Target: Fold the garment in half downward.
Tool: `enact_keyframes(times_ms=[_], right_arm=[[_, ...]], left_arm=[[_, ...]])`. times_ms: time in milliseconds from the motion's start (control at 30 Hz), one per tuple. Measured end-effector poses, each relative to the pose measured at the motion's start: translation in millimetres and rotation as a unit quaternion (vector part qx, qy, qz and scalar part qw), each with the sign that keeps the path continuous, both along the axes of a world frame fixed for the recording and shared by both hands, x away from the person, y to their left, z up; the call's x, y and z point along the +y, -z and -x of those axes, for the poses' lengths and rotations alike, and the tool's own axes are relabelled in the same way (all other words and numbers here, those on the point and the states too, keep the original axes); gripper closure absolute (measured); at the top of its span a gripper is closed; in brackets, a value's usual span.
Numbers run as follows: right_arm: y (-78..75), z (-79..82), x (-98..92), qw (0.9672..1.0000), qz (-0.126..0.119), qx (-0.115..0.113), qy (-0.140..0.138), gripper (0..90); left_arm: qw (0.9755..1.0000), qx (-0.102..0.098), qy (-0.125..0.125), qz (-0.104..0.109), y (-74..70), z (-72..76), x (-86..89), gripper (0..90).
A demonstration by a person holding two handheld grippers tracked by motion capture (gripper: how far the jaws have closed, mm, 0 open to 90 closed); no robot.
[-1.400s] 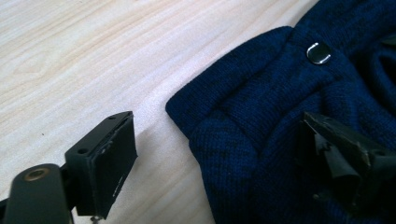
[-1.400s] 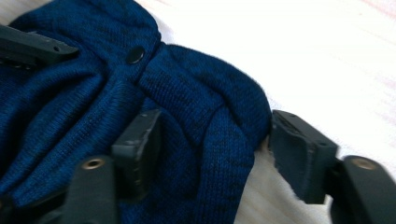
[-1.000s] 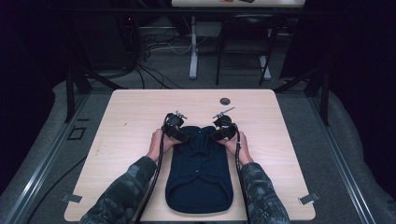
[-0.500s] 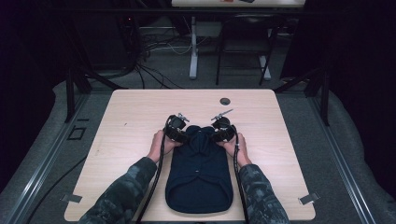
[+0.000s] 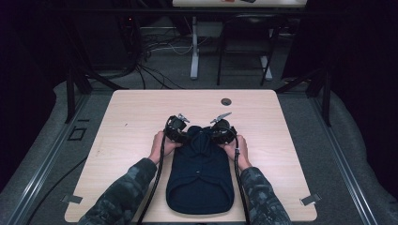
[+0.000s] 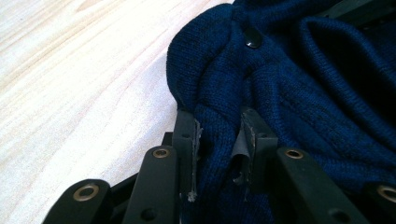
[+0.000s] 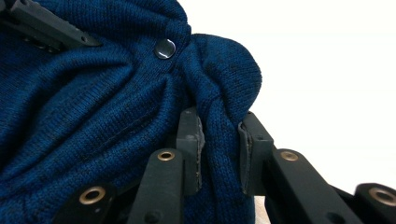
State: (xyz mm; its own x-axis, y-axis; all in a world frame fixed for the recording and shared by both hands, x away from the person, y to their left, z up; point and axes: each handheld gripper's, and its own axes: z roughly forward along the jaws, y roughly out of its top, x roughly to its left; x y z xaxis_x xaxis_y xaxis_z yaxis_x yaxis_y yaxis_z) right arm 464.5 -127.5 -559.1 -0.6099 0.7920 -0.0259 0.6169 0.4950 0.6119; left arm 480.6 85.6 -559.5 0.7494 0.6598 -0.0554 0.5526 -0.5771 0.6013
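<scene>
both grippers take hold of sweater

a navy sweater lies mid-table. the left gripper and right gripper have just been closing, each pinching knit at the far end. next likely calls for an even lift.

Dark blue knit garment, buttoned, lying lengthwise on table, far end seemingly bunched.
</scene>
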Motion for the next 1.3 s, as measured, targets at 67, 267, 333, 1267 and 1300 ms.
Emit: enact_keyframes(times_ms=[67,267,333,1267,1300], right_arm=[[-3.9,2.1,-3.8,1.0,-0.008,-0.005,-0.001,73.6],[-15.4,8.0,-11.3,0.9996,-0.017,-0.02,-0.006,73.4],[-20.4,10.2,-13.3,0.9994,-0.019,-0.027,-0.009,73.4],[-76.5,42.5,-22.4,0.9929,-0.037,-0.106,-0.04,72.5],[-77.8,43.4,-22.6,0.9923,-0.039,-0.11,-0.042,72.5]], left_arm=[[0.9999,-0.01,0.001,0.0,-3.9,2.7,-1.7,71.4],[0.9994,-0.031,0.015,0.01,-19.3,8.9,-1.3,71.4],[0.999,-0.037,0.019,0.015,-24.8,10.9,-0.5,71.4],[0.9938,-0.088,0.051,0.046,-72.7,32.3,11.1,70.8],[0.9936,-0.089,0.051,0.048,-74.0,32.7,11.6,70.8]])
